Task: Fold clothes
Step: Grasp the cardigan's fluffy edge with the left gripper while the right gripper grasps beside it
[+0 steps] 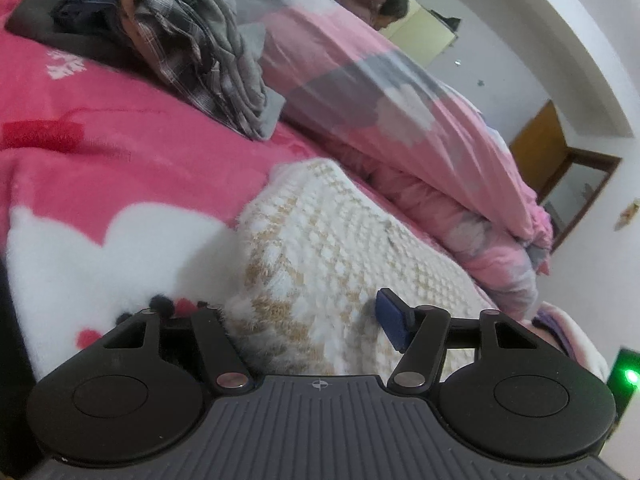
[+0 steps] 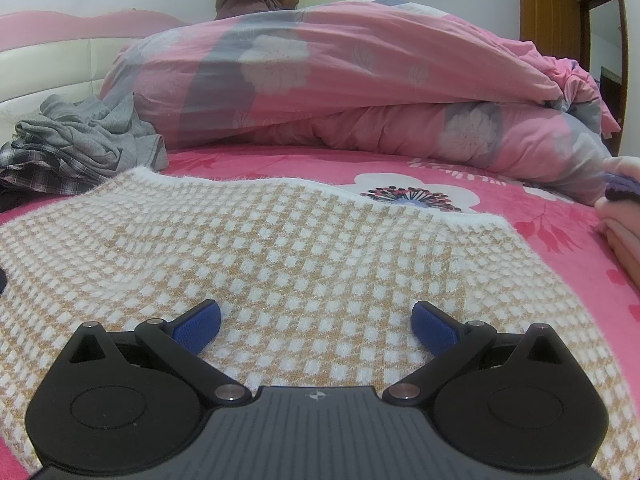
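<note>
Early going: your left gripper (image 1: 308, 320) straddles the checked sweater's (image 2: 280, 248) edge, grip unclear, your right gripper (image 2: 316, 322) gapes empty above it, flat on the bed (image 2: 520, 200), clothes pile (image 1: 192, 48) untouched.

hand-held gripper (image 2: 316, 326) | black linkage arms | blue ribbed pads (image 2: 196, 326) | silver pivot screws

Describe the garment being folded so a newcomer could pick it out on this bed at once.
Start from the big rolled pink floral quilt across the back of the bed. In front of it, flat on the pink flowered blanket, lies the checked sweater. Unlike the rumpled grey and plaid clothes pile beside it, it is fuzzy, cream-and-tan, and spread smooth.
</note>
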### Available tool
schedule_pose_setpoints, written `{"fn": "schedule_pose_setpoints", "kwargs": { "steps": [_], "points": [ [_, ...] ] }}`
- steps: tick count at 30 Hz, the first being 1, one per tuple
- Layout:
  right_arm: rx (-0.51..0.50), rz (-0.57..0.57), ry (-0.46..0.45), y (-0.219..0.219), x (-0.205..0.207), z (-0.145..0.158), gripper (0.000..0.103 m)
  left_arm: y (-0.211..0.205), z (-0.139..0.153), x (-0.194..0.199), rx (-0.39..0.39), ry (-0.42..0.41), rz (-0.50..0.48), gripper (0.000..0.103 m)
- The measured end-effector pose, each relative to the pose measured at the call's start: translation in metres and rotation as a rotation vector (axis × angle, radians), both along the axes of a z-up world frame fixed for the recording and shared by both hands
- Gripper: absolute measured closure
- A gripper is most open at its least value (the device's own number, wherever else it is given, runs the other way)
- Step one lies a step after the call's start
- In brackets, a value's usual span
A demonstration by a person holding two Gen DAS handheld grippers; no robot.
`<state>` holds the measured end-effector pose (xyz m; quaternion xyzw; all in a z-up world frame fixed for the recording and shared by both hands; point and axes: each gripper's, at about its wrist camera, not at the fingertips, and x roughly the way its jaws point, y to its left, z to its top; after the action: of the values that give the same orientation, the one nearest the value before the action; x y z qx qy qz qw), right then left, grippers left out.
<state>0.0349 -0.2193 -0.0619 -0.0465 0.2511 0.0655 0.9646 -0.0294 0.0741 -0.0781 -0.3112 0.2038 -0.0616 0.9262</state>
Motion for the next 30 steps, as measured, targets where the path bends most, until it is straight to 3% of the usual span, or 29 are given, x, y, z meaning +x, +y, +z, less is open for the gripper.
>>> {"fn": "schedule_pose_setpoints", "kwargs": {
  "steps": [3,6,14,20,25,30],
  "points": [
    [0.002,-0.001,-0.002,0.0,0.0,0.0,0.0,-0.013,0.015,-0.004,0.127,-0.042,0.007,0.07],
    [0.004,-0.003,-0.009,0.001,-0.001,-0.001,0.0,-0.026,0.03,-0.003,0.2,-0.083,-0.004,0.082],
    [-0.028,-0.037,-0.031,0.003,-0.012,0.002,0.0,-0.055,0.077,0.01,0.255,-0.191,-0.066,0.089],
    [-0.07,-0.032,-0.052,0.003,-0.026,-0.001,0.0,-0.108,0.113,0.016,0.36,-0.313,-0.239,0.09],
    [-0.011,-0.028,-0.06,-0.009,-0.032,0.001,0.0,-0.173,0.13,0.022,0.436,-0.408,-0.448,0.09],
    [0.066,-0.058,-0.064,-0.041,-0.06,0.005,0.001,-0.233,0.127,0.033,0.488,-0.458,-0.641,0.09]
  ]
}}
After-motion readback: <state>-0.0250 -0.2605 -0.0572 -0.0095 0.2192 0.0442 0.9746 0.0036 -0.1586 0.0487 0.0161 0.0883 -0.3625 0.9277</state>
